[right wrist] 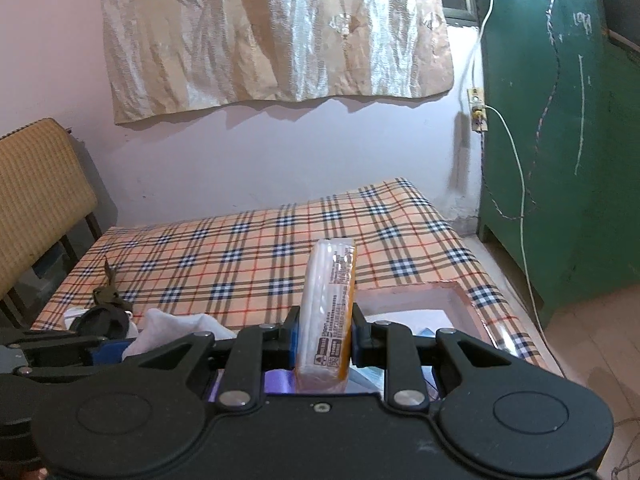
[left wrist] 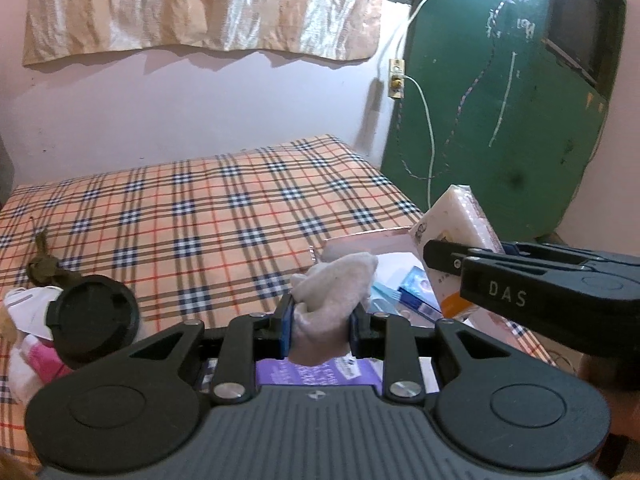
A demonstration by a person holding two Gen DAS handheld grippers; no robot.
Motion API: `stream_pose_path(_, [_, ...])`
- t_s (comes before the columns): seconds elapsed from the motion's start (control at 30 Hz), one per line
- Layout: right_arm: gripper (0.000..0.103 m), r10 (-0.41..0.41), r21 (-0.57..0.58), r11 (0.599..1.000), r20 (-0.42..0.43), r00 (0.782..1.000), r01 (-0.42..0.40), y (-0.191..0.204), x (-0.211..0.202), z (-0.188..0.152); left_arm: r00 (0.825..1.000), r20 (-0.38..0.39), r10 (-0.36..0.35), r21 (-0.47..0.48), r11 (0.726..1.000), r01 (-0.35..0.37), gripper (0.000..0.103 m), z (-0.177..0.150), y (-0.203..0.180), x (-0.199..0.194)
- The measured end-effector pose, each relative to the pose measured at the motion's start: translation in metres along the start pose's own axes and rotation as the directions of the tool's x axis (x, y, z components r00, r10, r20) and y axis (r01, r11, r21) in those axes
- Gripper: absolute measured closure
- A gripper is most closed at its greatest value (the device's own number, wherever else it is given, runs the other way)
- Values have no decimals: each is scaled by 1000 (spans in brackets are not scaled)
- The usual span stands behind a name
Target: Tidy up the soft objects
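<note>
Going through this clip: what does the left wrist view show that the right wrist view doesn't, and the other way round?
Only the left wrist view shows a doll in pink clothes at the bed's near left, and the purple packet under the left gripper.

Only the right wrist view shows the woven chair back beside the bed and the tiled floor.

Both show the plaid bed cover, the left gripper shut on a white sock, the right gripper shut on a wrapped tissue pack, the pink box rim, the green door and the wall curtain.

white sock (left wrist: 336, 292): bunched, clamped above bed | tissue pack (right wrist: 328, 312): upright, clamped, over pink box (right wrist: 456, 292)
</note>
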State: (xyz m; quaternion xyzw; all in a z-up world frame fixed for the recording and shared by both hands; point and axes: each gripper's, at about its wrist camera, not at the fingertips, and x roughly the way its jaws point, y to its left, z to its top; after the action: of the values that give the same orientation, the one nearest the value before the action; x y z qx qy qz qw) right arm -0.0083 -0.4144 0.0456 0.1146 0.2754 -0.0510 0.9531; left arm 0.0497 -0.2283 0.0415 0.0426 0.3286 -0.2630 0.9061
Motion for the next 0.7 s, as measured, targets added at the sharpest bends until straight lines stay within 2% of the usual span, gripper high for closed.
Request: stream_pose_path(0.7, [75,-95,67,993,-76,993,100,-71,8,-29,991,-55,-122,38,992,124,74,-20,-49,32])
